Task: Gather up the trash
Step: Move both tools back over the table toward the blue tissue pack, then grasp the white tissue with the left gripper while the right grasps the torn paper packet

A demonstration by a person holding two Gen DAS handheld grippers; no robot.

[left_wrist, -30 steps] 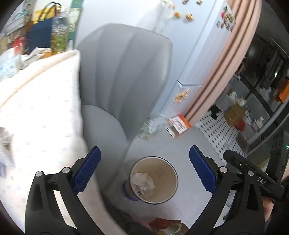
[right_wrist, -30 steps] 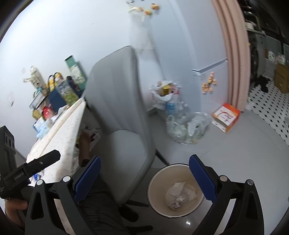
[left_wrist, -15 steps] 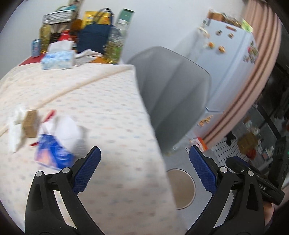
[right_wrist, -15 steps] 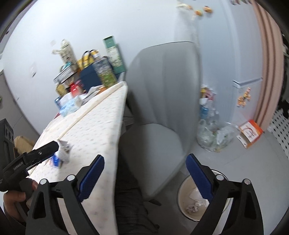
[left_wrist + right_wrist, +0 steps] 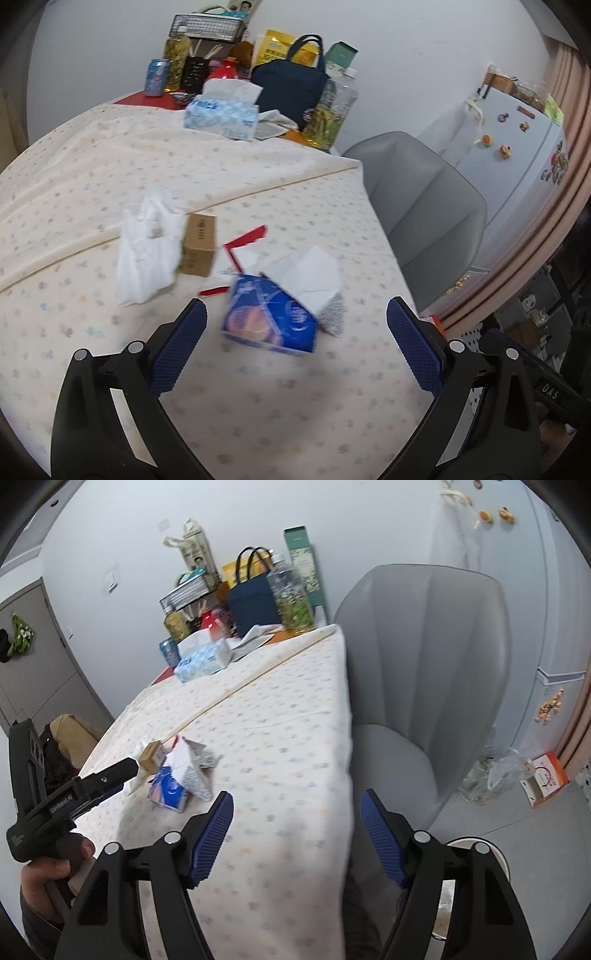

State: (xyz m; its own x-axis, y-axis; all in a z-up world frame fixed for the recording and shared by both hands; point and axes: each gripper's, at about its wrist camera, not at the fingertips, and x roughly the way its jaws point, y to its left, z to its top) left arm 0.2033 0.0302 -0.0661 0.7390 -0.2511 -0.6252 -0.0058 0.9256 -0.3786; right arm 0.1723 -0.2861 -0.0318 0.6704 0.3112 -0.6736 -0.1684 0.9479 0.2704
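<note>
A pile of trash lies on the patterned tablecloth (image 5: 258, 406): a blue snack wrapper (image 5: 269, 319), white folded paper (image 5: 308, 273), a small brown box (image 5: 199, 238), a crumpled white bag (image 5: 147, 245) and red-edged scraps (image 5: 245, 236). My left gripper (image 5: 295, 345) is open and empty, just short of the blue wrapper. The pile also shows in the right wrist view (image 5: 173, 771). My right gripper (image 5: 297, 836) is open and empty over the table's right edge. The bin's rim (image 5: 495, 853) shows low on the floor behind its right finger.
A grey chair (image 5: 421, 672) stands at the table's right side. A tissue box (image 5: 221, 116), navy bag (image 5: 291, 92), bottles and a can (image 5: 157, 77) crowd the far end. A fridge (image 5: 517, 147), plastic bags (image 5: 487, 775) and an orange box (image 5: 545, 784) are beyond.
Both grippers swung up and left from the floor bin to the table. The left now faces the trash pile closely. The right gripper's jaws have narrowed a little.
</note>
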